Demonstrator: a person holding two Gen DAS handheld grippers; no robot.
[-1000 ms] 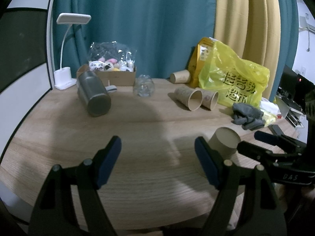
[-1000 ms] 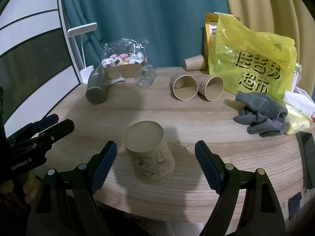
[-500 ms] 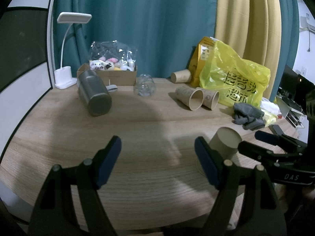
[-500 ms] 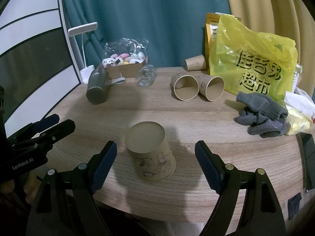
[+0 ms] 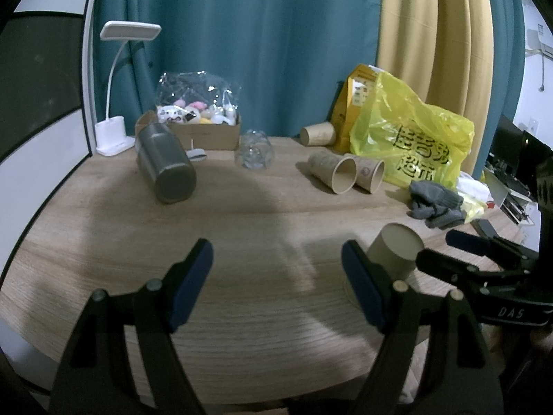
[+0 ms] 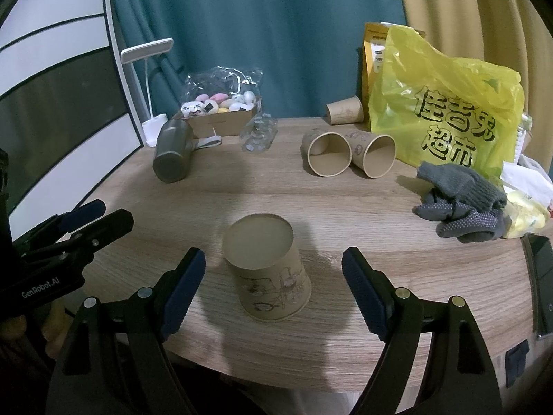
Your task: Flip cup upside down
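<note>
paper cup (image 6: 268, 273) unmoved — both grippers unchanged.

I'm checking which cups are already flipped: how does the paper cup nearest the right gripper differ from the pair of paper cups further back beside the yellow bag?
The near cup stands mouth down, flat base up; the pair of cups lie on their sides with open mouths showing. The near cup stands alone between the open fingers of the right hand-held gripper, untouched; the pair rest side by side. All are brown paper cups with line drawings.
</note>
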